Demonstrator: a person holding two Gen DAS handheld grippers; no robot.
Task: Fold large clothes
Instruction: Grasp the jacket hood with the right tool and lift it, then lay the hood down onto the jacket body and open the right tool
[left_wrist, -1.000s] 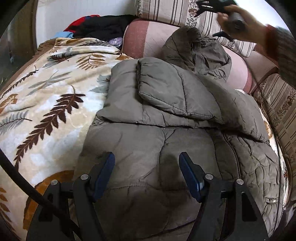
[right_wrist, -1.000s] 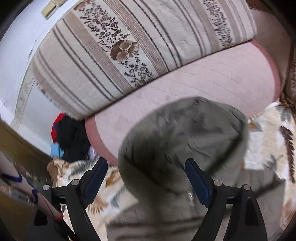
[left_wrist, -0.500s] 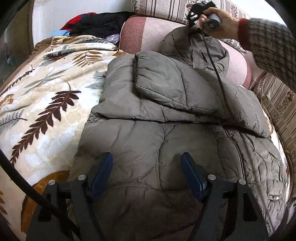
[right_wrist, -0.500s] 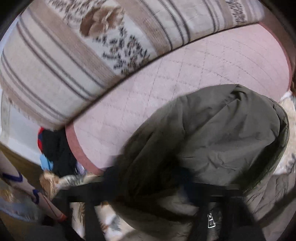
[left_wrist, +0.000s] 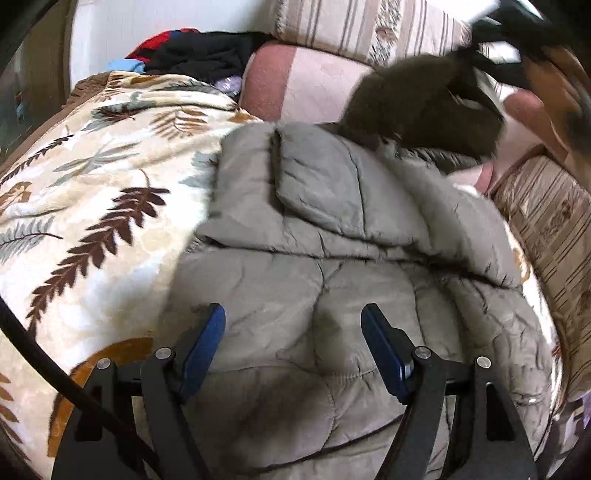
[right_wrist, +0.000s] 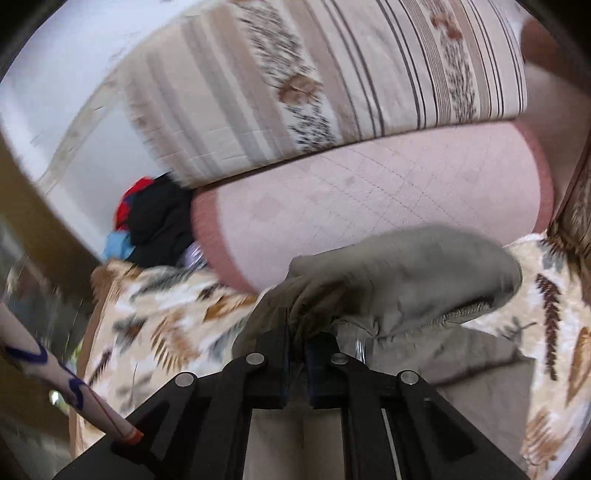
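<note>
A large olive-grey padded jacket (left_wrist: 332, 266) lies on a leaf-patterned blanket (left_wrist: 92, 192), its sleeves folded across the body. My left gripper (left_wrist: 293, 347) is open and empty, its blue pads hovering over the jacket's lower part. My right gripper (right_wrist: 297, 354) is shut on the jacket's hood (right_wrist: 406, 273), which is lifted off the pink cushion. In the left wrist view the hood (left_wrist: 424, 107) is a dark blur at the top right, with the right gripper (left_wrist: 495, 26) above it.
A pink quilted cushion (right_wrist: 369, 192) and a striped floral cushion (right_wrist: 314, 74) stand behind the jacket. A heap of black, red and blue clothes (left_wrist: 192, 55) lies at the back left. More striped upholstery (left_wrist: 554, 229) runs along the right.
My right gripper has dropped onto the hood, closed on it and is lifting it off the cushion. My left gripper has stayed open over the jacket's lower part.
</note>
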